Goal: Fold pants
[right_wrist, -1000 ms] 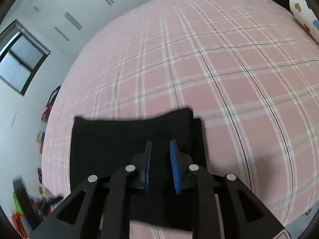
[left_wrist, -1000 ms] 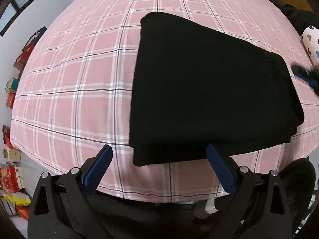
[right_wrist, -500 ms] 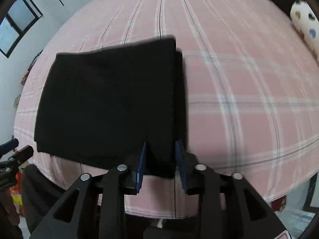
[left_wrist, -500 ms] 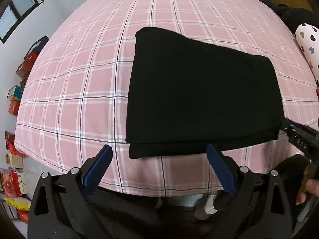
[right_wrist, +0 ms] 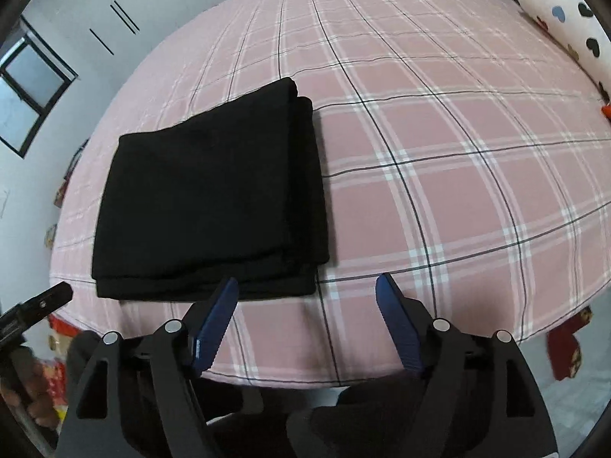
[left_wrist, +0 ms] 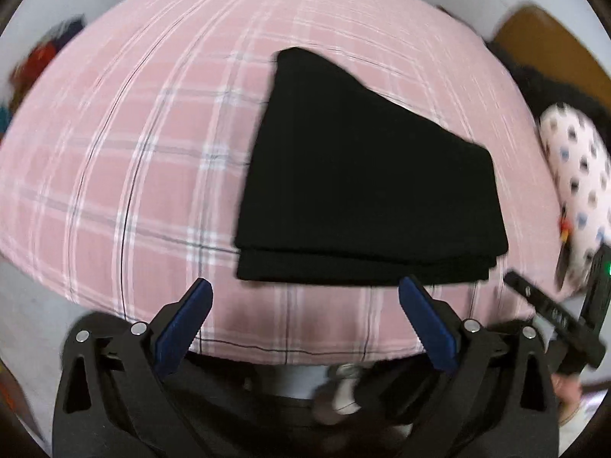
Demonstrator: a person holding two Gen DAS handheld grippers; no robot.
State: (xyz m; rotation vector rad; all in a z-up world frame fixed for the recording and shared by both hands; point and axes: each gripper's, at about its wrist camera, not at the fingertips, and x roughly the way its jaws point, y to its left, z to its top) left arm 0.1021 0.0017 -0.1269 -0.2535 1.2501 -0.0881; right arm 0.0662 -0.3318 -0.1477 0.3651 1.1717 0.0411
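The black pants [left_wrist: 366, 179] lie folded into a flat, layered rectangle on the pink plaid bed [left_wrist: 126, 160]. They also show in the right wrist view [right_wrist: 214, 198], left of centre. My left gripper [left_wrist: 305, 294] is open and empty, just off the pants' near edge. My right gripper [right_wrist: 307, 290] is open and empty, hovering off the pants' near right corner. Neither gripper touches the cloth.
A white pillow with heart print [right_wrist: 565, 19] lies at the bed's far right, also in the left wrist view [left_wrist: 580, 191]. The right tool's body [left_wrist: 553, 313] shows at lower right there. Boxes and clutter [right_wrist: 57, 191] sit on the floor left of the bed.
My right gripper was shut on the pants' edge; it has opened, let go and drawn back. My left gripper stayed open and pulled slightly away from the near edge.
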